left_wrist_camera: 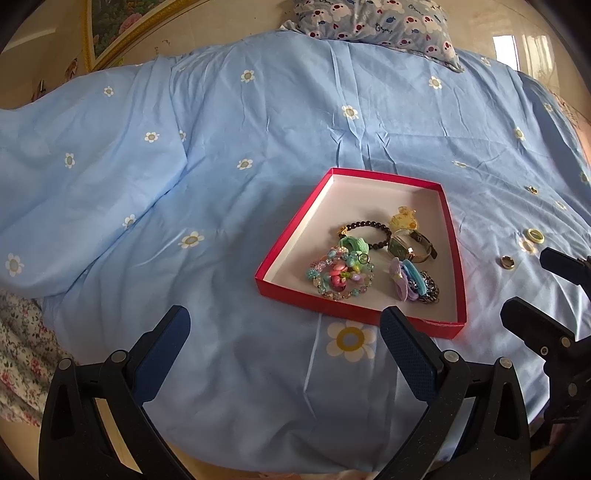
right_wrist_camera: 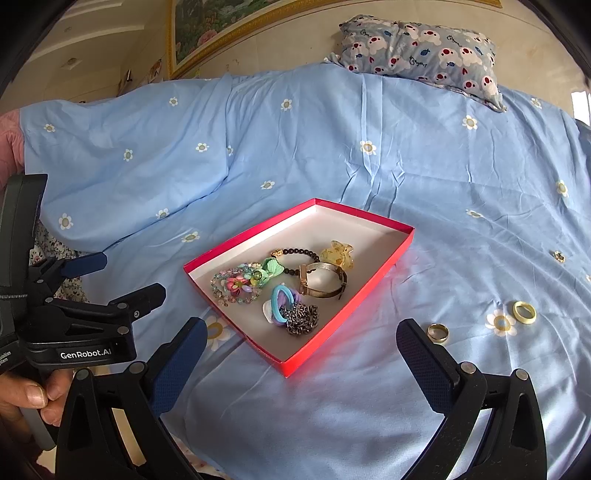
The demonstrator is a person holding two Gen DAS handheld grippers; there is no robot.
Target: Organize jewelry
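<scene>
Blue cotton printed with white daisies covers the bed (left_wrist_camera: 258, 122) under both your claws, creased and rumpled. Your left claw (left_wrist_camera: 284, 328) is released, holding nothing, and the red box (left_wrist_camera: 291, 229) lies just ahead of it and slightly right, with bracelets, a watch (left_wrist_camera: 410, 247) and hair ties inside. Your right claw (right_wrist_camera: 301, 343) is also spread wide and empty, with the box directly ahead. A gold ring (right_wrist_camera: 438, 332) lies on the sheet just off its right fingertip, and a pale ring (right_wrist_camera: 524, 312) farther right. Far ahead, a bear-print pillow (right_wrist_camera: 421, 48) meets a beige wall with a gilt-framed picture (right_wrist_camera: 207, 33).
</scene>
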